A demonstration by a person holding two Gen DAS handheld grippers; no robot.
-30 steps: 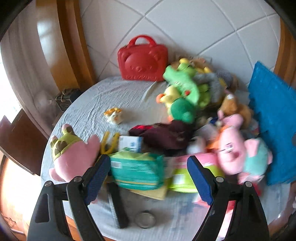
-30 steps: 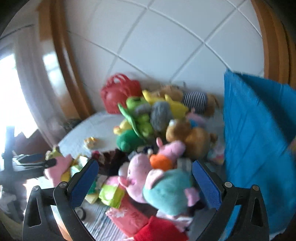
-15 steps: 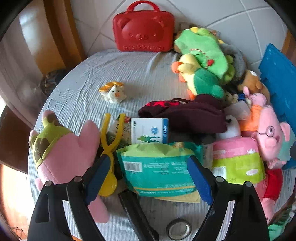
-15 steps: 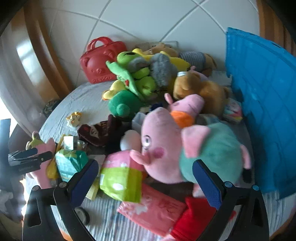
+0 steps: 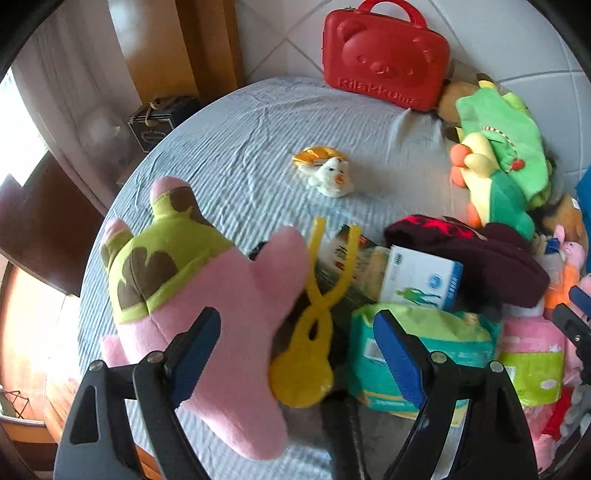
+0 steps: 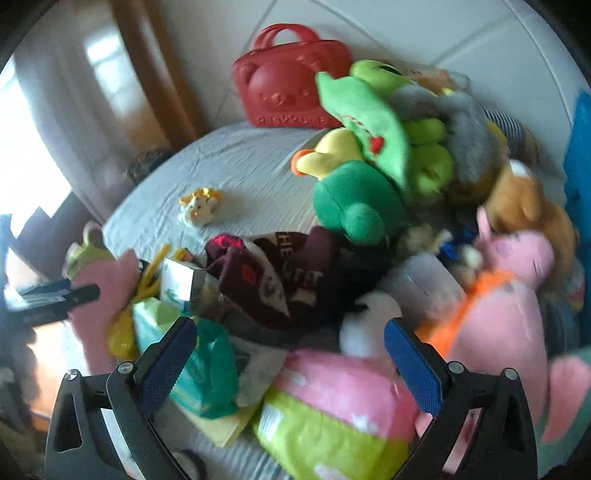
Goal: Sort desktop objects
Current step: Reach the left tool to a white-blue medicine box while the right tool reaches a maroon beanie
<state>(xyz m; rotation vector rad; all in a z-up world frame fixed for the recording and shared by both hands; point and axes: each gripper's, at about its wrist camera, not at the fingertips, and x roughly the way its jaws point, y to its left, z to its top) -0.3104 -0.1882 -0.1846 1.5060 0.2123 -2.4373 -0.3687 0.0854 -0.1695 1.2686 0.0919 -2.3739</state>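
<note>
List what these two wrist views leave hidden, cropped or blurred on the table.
- Left wrist view: the black object by the near table edge runs out of frame, partly behind the left gripper.
- Left wrist view: the flat package is covered by the yellow tongs and white box.
- Right wrist view: motion blur smears the pink pig plush.

A home, likely a living or play room: a round table (image 5: 258, 122) under a wrinkled grey cloth is heaped with soft toys (image 6: 354, 199) and a red bear-face case (image 5: 384, 55), backed by a white tiled wall (image 5: 517, 33), wooden trim (image 5: 210, 40) and sheer curtains (image 5: 74, 74).
</note>
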